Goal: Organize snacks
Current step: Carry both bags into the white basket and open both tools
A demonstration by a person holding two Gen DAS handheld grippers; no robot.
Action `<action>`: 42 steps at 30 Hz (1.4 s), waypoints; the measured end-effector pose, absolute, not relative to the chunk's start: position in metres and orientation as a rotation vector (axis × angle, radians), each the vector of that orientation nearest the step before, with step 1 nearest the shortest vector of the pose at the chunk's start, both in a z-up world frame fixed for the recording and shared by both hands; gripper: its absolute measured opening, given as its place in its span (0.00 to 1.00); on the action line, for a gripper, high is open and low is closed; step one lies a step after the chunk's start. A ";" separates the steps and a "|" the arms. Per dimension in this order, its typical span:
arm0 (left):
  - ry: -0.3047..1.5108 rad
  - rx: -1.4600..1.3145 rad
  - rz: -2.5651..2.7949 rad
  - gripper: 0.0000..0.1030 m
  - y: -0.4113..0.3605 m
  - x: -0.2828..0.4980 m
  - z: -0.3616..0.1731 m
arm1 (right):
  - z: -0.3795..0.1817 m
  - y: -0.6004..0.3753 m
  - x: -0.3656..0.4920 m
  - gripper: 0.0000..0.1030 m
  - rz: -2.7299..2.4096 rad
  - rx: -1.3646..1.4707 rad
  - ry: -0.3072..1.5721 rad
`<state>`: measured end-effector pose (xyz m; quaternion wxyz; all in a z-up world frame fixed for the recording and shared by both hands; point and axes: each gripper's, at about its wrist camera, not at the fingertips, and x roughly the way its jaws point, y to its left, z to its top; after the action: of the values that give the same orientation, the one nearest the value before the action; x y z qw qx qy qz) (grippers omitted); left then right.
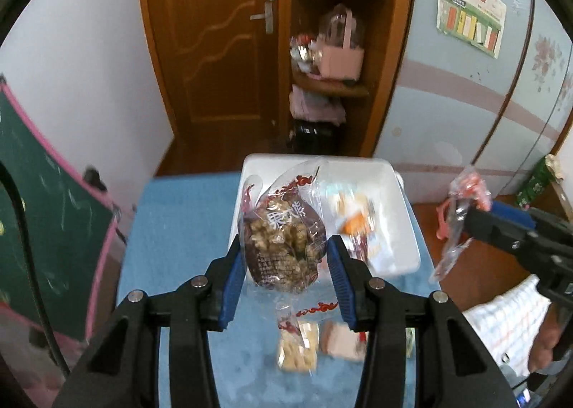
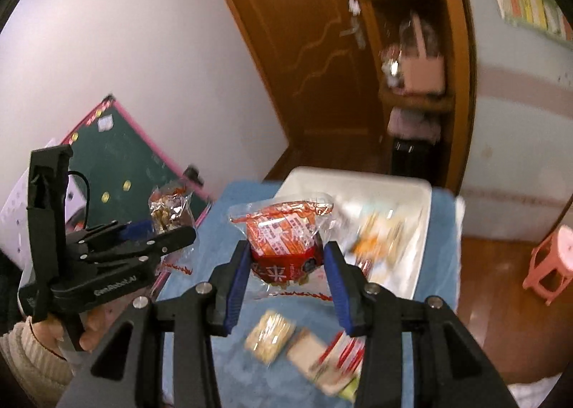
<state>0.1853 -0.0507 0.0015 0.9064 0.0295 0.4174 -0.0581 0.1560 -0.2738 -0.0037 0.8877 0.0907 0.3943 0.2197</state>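
A: Which step is this?

B: Carrying. The left tongs (image 1: 284, 265) pinch a brown nut packet (image 1: 283, 247); the right tongs (image 2: 286, 265) pinch a red snack packet (image 2: 286, 247), both held above the blue tabletop (image 1: 179, 229).

A: Next?

B: Probably lowering each into the white tray (image 1: 401, 193), then releasing. Loose packets (image 2: 270, 336) remain near the front.

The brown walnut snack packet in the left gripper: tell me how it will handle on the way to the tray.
The brown walnut snack packet is probably light. Its clear film edges look floppy and crinkly, so it may sag or slip between the left gripper pads. The lumpy filling seems breakable; squeeze gently toward the white tray.
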 end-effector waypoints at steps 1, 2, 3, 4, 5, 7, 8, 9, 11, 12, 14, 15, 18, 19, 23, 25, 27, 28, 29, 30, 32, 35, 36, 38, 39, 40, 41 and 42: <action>0.852 0.068 -0.116 0.42 -0.053 0.196 0.006 | 0.002 -0.276 0.164 0.41 0.445 0.186 0.804; 0.846 0.074 -0.113 0.42 -0.056 0.207 0.010 | 0.005 -0.277 0.169 0.41 0.436 0.182 0.793; 0.844 0.075 -0.113 0.42 -0.058 0.216 0.013 | 0.007 -0.278 0.175 0.41 0.426 0.180 0.786; 0.841 0.075 -0.114 0.42 -0.061 0.224 0.016 | 0.008 -0.278 0.180 0.41 0.416 0.176 0.781; 0.842 0.076 -0.113 0.42 -0.065 0.233 0.019 | 0.010 -0.279 0.187 0.41 0.405 0.170 0.777; 0.841 0.081 -0.118 0.42 -0.070 0.247 0.019 | 0.010 -0.280 0.197 0.41 0.388 0.165 0.775; 0.843 0.087 -0.118 0.42 -0.074 0.255 0.018 | 0.008 -0.278 0.203 0.41 0.380 0.161 0.781; 0.847 0.095 -0.115 0.42 -0.077 0.261 0.016 | 0.005 -0.278 0.210 0.41 0.370 0.159 0.789; 0.863 0.102 -0.111 0.42 -0.085 0.274 0.008 | -0.004 -0.275 0.220 0.41 0.362 0.152 0.807; 0.871 0.105 -0.108 0.42 -0.087 0.281 0.003 | -0.008 -0.275 0.225 0.41 0.357 0.148 0.817; 0.892 0.107 -0.097 0.43 -0.091 0.293 -0.010 | -0.019 -0.274 0.237 0.42 0.341 0.143 0.848; 0.901 0.108 -0.091 0.43 -0.092 0.296 -0.015 | -0.024 -0.274 0.241 0.42 0.336 0.145 0.860; 0.929 0.112 -0.067 0.45 -0.093 0.314 -0.032 | -0.041 -0.274 0.255 0.43 0.323 0.152 0.909; 0.934 0.108 -0.061 0.54 -0.093 0.317 -0.037 | -0.046 -0.273 0.258 0.43 0.313 0.153 0.927; 0.942 0.060 -0.046 0.85 -0.088 0.323 -0.046 | -0.060 -0.276 0.264 0.43 0.289 0.170 0.970; 0.947 0.046 -0.054 0.85 -0.087 0.323 -0.046 | -0.061 -0.277 0.264 0.47 0.288 0.168 0.970; 0.956 0.043 -0.052 0.85 -0.086 0.322 -0.046 | -0.059 -0.278 0.261 0.48 0.277 0.162 0.962; 0.954 0.044 -0.057 0.85 -0.086 0.321 -0.045 | -0.057 -0.279 0.260 0.48 0.278 0.164 0.960; 0.951 0.047 -0.059 0.85 -0.086 0.318 -0.044 | -0.055 -0.280 0.258 0.48 0.279 0.170 0.956; 0.948 0.053 -0.059 0.85 -0.086 0.314 -0.043 | -0.053 -0.281 0.255 0.48 0.278 0.172 0.950; 0.942 0.067 -0.064 0.85 -0.087 0.307 -0.040 | -0.050 -0.281 0.251 0.48 0.271 0.169 0.946; 0.948 0.075 -0.069 0.85 -0.087 0.296 -0.034 | -0.045 -0.280 0.239 0.48 0.267 0.169 0.946; 0.946 0.072 -0.075 0.85 -0.086 0.290 -0.031 | -0.043 -0.279 0.235 0.48 0.265 0.168 0.945; 0.938 0.067 -0.087 0.85 -0.084 0.278 -0.025 | -0.038 -0.277 0.226 0.48 0.261 0.166 0.941; 0.934 0.068 -0.091 0.85 -0.083 0.272 -0.022 | -0.035 -0.277 0.219 0.48 0.258 0.168 0.937; 0.930 0.069 -0.098 0.85 -0.082 0.266 -0.019 | -0.032 -0.276 0.215 0.48 0.255 0.170 0.935; 0.926 0.070 -0.108 0.85 -0.080 0.257 -0.015 | -0.028 -0.275 0.206 0.48 0.250 0.172 0.931; 0.924 0.072 -0.114 0.85 -0.078 0.251 -0.011 | -0.025 -0.274 0.200 0.48 0.245 0.173 0.927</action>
<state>0.2507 -0.0780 -0.0115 0.8931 0.0345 0.4452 -0.0551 0.1999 -0.2739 -0.0251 0.8836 0.0834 0.4454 0.1178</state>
